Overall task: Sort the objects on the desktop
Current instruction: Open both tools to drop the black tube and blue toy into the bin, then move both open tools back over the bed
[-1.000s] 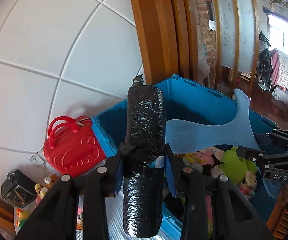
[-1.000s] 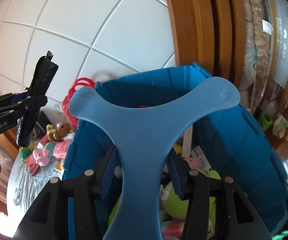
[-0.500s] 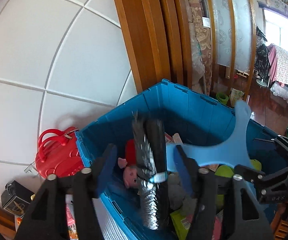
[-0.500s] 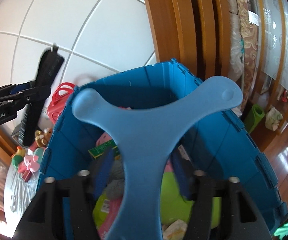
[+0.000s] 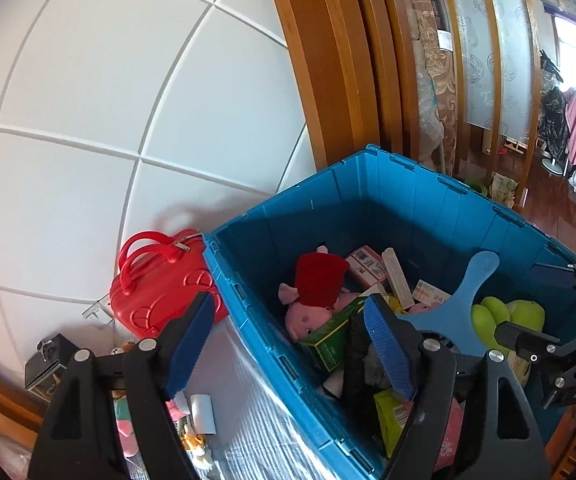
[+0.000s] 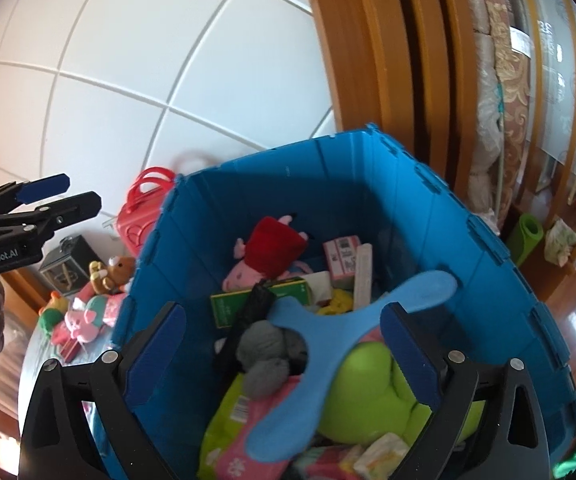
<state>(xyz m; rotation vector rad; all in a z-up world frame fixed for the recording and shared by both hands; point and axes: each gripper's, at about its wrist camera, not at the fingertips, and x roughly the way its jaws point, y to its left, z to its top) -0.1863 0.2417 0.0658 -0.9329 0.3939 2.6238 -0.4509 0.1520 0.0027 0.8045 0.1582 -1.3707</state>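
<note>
The blue bin (image 6: pixel 428 216) now holds the dropped blue boomerang (image 6: pixel 328 336) and black roll (image 6: pixel 248 316), so both grippers (image 5: pixel 288 344) (image 6: pixel 284 356) are opening, empty, ready for more toys.

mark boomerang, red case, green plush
boomerang (image 6: pixel 328 332), right wrist view, on its centre hub.
red case (image 5: pixel 160 292), left wrist view, on its front face.
green plush (image 6: pixel 372 392), right wrist view, on its body.
</note>
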